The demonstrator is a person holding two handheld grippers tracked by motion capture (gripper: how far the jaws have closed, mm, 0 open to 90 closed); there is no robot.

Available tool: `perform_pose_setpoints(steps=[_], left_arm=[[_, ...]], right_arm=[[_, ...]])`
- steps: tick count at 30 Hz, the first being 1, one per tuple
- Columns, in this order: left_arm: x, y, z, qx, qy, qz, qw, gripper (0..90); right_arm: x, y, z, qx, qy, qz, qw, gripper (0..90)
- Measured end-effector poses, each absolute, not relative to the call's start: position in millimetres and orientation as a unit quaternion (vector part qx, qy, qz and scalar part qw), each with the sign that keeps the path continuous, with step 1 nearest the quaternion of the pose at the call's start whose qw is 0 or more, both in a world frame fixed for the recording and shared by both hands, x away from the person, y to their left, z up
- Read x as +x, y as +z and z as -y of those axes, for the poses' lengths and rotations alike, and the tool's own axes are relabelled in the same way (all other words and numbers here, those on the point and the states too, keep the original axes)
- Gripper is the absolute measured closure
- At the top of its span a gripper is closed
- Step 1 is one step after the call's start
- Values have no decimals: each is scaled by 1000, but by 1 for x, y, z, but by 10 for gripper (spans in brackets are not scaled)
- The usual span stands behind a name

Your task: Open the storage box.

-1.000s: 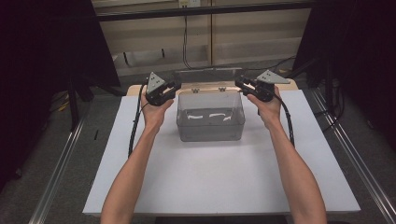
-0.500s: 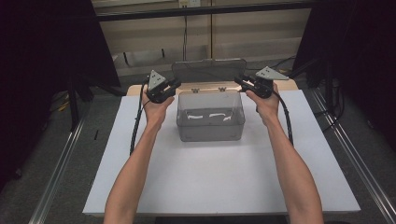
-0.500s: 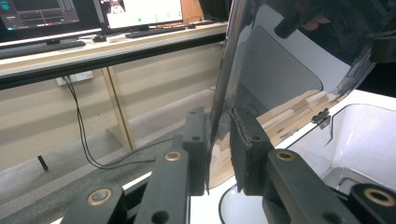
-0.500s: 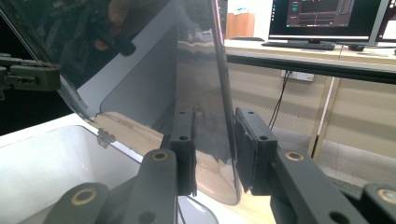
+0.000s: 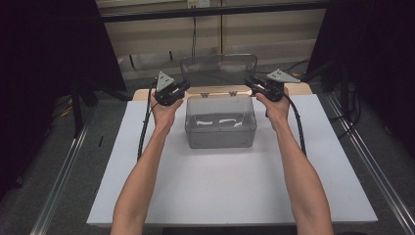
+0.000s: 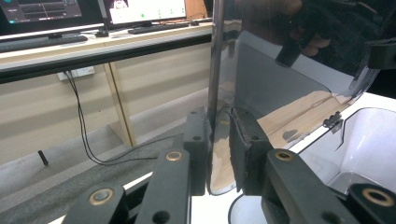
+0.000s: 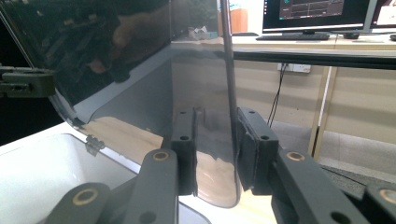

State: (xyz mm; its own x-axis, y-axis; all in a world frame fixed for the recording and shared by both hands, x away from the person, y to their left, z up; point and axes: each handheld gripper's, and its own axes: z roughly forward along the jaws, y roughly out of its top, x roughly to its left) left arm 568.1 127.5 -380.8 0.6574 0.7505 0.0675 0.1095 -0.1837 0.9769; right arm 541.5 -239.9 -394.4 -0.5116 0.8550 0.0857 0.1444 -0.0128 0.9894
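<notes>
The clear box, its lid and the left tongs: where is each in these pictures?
clear box [image 5: 220,132], high view, on its front wall.
lid [image 5: 218,71], high view, on the middle of the raised panel.
left tongs [image 6: 217,154], left gripper view, between the two black jaws, which stand on either side of the lid's edge.

From my high view the white table [image 5: 225,196] is evenly lit from overhead, with soft, faint shadows; the surroundings on both sides fall to near black. Focus is sharp, with no motion blur. In both gripper views I note reflections and glare streaks on the clear lid [image 6: 280,70], soft near-field focus on the jaws, and bright monitor screens [image 7: 312,9] beyond.
</notes>
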Motion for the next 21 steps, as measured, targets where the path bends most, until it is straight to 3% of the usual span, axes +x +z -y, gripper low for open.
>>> perform_pose_setpoints(steps=[21], left_arm=[[578, -398, -127, 731, 262, -319, 543, 780]], right_arm=[[550, -405, 236, 413, 587, -633, 288, 678]])
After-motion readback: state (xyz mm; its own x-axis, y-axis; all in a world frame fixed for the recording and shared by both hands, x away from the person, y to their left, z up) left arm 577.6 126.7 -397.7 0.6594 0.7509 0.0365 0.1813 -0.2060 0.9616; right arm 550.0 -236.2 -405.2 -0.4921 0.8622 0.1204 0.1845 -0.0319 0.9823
